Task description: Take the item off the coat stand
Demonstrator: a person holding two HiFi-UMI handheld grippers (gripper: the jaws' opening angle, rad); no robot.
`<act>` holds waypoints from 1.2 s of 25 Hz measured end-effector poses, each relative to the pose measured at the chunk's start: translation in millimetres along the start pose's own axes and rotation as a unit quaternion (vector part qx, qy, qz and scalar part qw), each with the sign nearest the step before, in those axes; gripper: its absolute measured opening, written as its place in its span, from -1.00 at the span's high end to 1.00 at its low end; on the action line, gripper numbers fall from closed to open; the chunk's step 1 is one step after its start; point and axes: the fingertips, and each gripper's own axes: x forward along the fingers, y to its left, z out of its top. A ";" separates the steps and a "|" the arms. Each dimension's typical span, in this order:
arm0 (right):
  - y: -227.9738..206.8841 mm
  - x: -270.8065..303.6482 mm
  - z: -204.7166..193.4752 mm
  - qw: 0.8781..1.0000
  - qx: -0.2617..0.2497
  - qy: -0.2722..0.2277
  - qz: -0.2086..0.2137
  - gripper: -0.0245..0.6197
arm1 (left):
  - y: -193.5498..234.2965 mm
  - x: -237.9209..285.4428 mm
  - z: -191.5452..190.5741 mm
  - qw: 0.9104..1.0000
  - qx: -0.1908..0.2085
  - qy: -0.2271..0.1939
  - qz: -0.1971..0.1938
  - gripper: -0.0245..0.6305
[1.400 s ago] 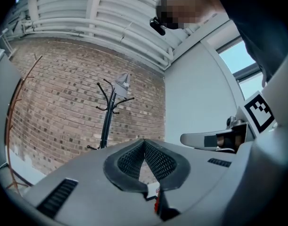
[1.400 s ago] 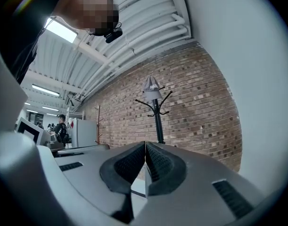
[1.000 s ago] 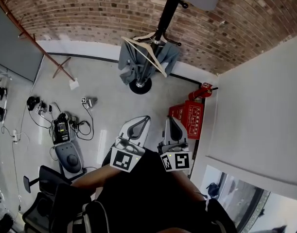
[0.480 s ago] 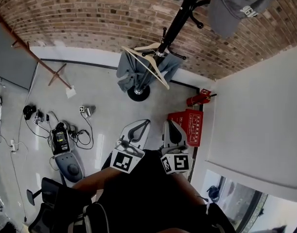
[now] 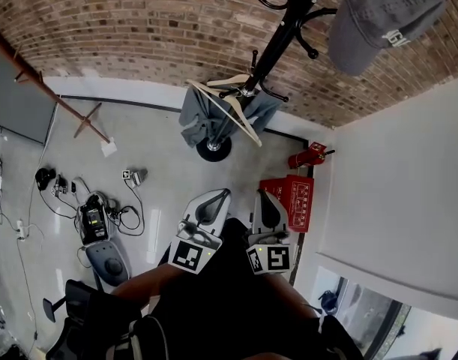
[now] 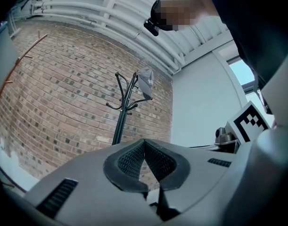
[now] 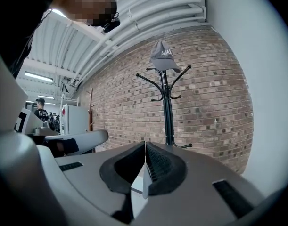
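A black coat stand [image 5: 277, 40] rises in front of a brick wall, with a grey cap [image 5: 382, 17] hung on a top hook. The cap [image 7: 162, 55] tops the stand [image 7: 167, 107] in the right gripper view; in the left gripper view the cap [image 6: 145, 81] and stand [image 6: 122, 117] sit farther off. A wooden hanger [image 5: 230, 100] and a grey garment [image 5: 202, 115] hang low on the pole. My left gripper [image 5: 216, 199] and right gripper [image 5: 264, 198] are held side by side close to the body, both shut and empty, well short of the stand.
A red crate [image 5: 294, 193] and a red fire extinguisher [image 5: 309, 154] sit by the white wall [image 5: 393, 186] on the right. Cables, chargers and a grey device [image 5: 101, 227] lie on the floor at left. A wooden pole stand [image 5: 52, 96] leans at the left.
The view has shifted toward the coat stand: the cap and upper hooks show larger at the top. Both grippers stay together and shut.
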 end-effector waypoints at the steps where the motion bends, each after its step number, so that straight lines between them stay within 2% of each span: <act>1: -2.4 0.9 0.0 1.000 0.003 -0.001 0.000 0.87 | 1.0 2.3 -0.9 1.000 -0.003 0.001 0.002 0.87; 4: -5.8 6.5 5.0 0.999 0.033 0.005 0.019 0.87 | 4.2 9.1 1.4 1.000 -0.005 0.002 0.016 0.87; 7: -11.3 15.1 21.1 0.998 0.053 0.005 0.037 0.87 | 4.2 18.5 6.3 1.000 0.019 0.008 0.023 0.87; 13: -25.8 29.1 50.4 0.996 0.060 -0.019 0.059 0.86 | 4.5 42.7 14.2 0.999 0.010 -0.006 0.030 0.87; 19: -43.3 35.0 82.6 0.994 0.074 -0.038 0.074 0.86 | 6.1 64.0 22.2 0.999 0.023 -0.016 0.035 0.87; 22: -47.7 34.0 105.3 0.992 0.071 -0.053 0.089 0.86 | 6.8 69.9 23.4 0.999 0.009 -0.016 0.040 0.87; 25: -49.1 32.6 129.4 0.991 0.059 -0.067 0.100 0.76 | 3.2 77.4 41.1 0.998 -0.001 -0.045 0.037 0.87; 27: -52.1 33.7 135.3 0.990 0.067 -0.064 0.102 0.67 | -0.3 77.7 40.8 0.999 0.010 -0.039 0.034 0.87; 30: -59.6 37.2 136.4 0.990 0.081 -0.055 0.100 0.66 | -3.4 80.8 34.2 0.999 0.015 -0.027 0.028 0.87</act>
